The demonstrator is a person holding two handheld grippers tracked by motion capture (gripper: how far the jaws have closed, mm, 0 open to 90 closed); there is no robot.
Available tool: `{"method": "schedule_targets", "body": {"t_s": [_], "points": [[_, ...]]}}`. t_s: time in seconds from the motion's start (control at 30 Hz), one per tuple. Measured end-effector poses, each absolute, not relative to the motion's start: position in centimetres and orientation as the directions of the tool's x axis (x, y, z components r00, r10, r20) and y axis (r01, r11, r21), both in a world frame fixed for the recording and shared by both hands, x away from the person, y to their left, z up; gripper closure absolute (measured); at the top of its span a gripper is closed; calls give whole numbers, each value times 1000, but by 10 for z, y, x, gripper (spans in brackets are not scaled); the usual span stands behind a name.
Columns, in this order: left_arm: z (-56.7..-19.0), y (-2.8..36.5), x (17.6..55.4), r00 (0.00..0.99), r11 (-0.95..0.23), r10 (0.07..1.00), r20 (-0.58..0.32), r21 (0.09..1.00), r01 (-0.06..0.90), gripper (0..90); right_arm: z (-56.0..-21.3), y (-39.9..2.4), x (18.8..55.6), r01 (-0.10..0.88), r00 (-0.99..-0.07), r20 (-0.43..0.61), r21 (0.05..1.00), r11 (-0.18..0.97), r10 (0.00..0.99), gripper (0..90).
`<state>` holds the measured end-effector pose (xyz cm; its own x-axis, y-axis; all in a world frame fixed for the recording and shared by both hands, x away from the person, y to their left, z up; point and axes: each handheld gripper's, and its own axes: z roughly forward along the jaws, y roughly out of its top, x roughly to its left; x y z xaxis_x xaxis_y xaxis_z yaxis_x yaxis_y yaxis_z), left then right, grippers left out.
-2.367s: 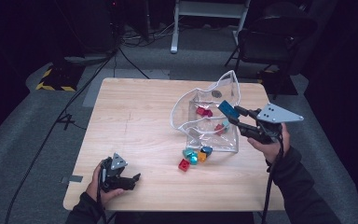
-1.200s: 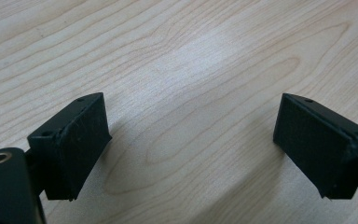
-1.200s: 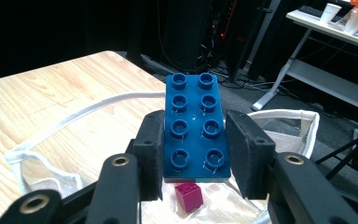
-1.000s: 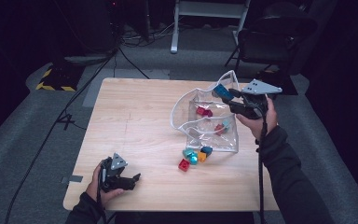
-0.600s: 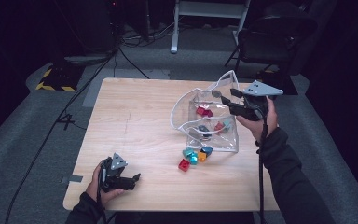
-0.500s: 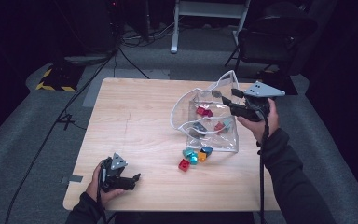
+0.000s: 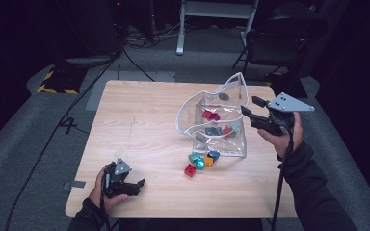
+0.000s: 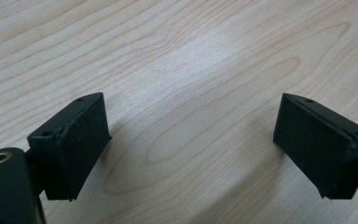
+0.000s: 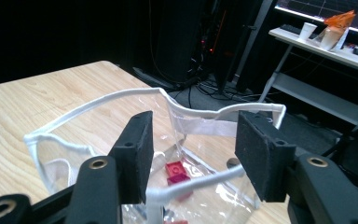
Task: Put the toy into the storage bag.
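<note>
A clear plastic bag (image 7: 231,87) with a white rim stands open on the wooden table (image 7: 139,120), right of the middle. Several small bricks lie inside it, among them a red one (image 7: 210,115). A few loose bricks (image 7: 200,161) lie just in front of the bag. My right gripper (image 7: 249,106) hovers at the bag's right edge, open. Its jaws have just been opening and nothing is between them. In the right gripper view (image 9: 193,140) the bag's rim (image 9: 121,98) and a red brick (image 9: 176,170) lie beyond the jaws. My left gripper (image 7: 137,185) rests open and empty on the table (image 8: 191,135).
A single red brick (image 7: 190,170) lies nearest the front of the loose group. Bare wood (image 8: 191,56) spreads across the table's left half. A chair (image 7: 279,38) and a desk frame (image 7: 212,24) stand on the floor behind the table.
My right gripper carried a blue brick over the bag, let it go there, and has drawn back to the right with its jaws apart. The left gripper has stayed put.
</note>
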<state>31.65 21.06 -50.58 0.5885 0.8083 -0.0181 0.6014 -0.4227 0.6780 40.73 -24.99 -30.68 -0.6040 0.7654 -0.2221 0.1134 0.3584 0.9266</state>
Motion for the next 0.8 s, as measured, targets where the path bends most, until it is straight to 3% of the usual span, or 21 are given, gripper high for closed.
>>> {"method": "schedule_targets", "body": {"t_s": [0.3,0.8], "points": [[-506,211,316,587,-422,809,-18,678,602,106,-322,-262,383,100,-624,-222,928,358,749,468],[-506,210,316,587,-420,809,-20,678,603,106,-392,-253,364,157,-681,-188,907,391,708,468]]}}
